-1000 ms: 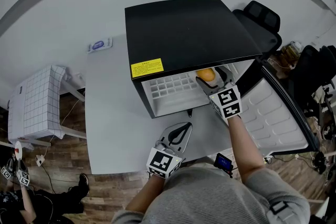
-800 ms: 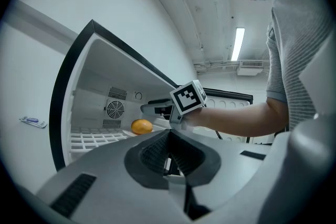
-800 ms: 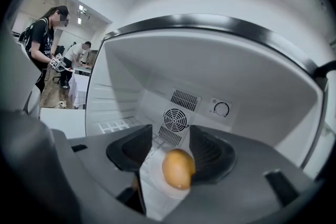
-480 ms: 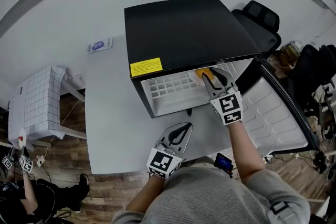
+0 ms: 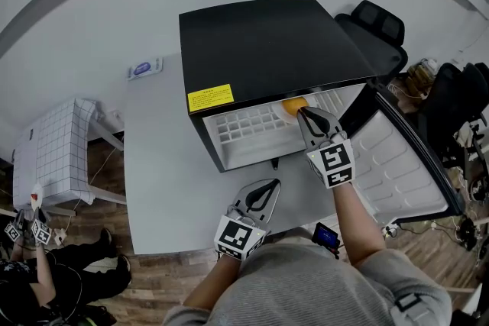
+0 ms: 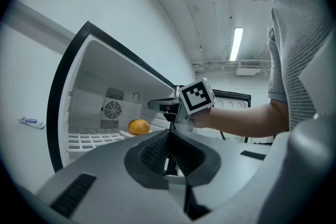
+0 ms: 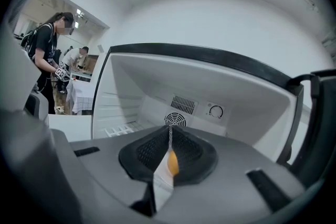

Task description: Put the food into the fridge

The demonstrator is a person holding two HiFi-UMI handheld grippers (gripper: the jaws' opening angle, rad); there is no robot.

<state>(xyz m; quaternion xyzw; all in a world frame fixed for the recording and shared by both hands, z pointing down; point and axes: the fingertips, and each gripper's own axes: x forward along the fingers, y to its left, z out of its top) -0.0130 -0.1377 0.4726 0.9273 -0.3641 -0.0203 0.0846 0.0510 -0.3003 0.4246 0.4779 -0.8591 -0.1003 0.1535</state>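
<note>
In the head view your right arm stretches up-frame. The right gripper point(image 5: 308, 116) points into the open fridge point(image 5: 267, 42) right of centre, tips just beside the orange point(image 5: 293, 105) on its shelf. Your left gripper point(image 5: 271, 183) sits at bottom centre over the table point(image 5: 160, 164).

In the left gripper view, its jaws are pressed together, empty, and the orange lies left of centre.

In the right gripper view, the jaws are closing, tips meeting on nothing, with the orange beyond them.

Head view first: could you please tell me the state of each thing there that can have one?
Black mini fridge: door swung open.
Round orange fruit: lying loose inside the fridge.
Right gripper: jaws closing shut, empty.
Left gripper: shut, empty.
</note>
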